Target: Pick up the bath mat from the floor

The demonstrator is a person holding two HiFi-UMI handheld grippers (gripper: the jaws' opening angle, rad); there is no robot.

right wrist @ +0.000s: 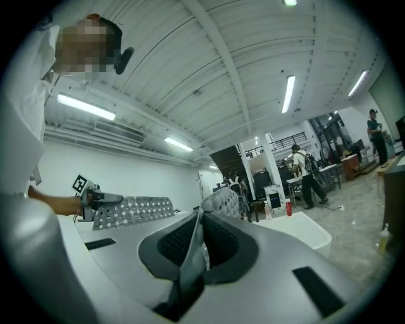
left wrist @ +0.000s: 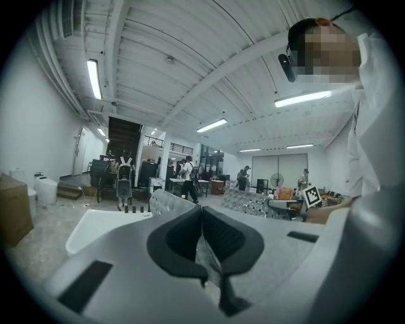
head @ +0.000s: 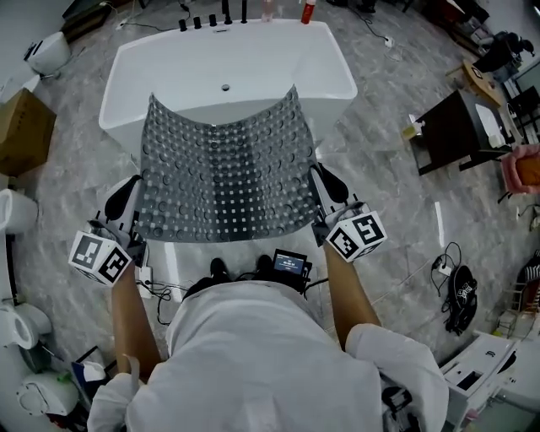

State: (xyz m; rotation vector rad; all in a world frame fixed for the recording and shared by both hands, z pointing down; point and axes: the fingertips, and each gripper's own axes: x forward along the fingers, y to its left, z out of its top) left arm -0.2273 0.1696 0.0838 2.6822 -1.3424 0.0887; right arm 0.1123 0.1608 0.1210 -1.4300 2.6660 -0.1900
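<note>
1. The bath mat [head: 224,173], a grey see-through sheet covered in round suction cups, is off the floor [head: 388,169] and spread out flat in front of the person, sagging a little in the middle.
2. Its near edge runs between the two tools. Its far edge reaches over the near rim of the white bathtub [head: 228,72]. It may rest on that rim or hang just above it, and the head view does not settle which.
3. The left tool [head: 126,202] has the mat's near left corner. In the left gripper view its jaws [left wrist: 204,247] are pressed together on the thin edge of the mat [left wrist: 168,201].
4. The right tool [head: 327,187] has the near right corner. In the right gripper view its jaws [right wrist: 196,243] are likewise clamped on the mat [right wrist: 130,211], which folds up between the pads.
5. Both tools point roughly level toward the tub, one at each side of the mat.
6. Black taps [head: 211,21] and a red bottle [head: 308,12] stand at the tub's far end.
7. A cardboard box [head: 21,131] sits on the floor at the left, and a dark counter [head: 451,131] stands at the right.
</note>
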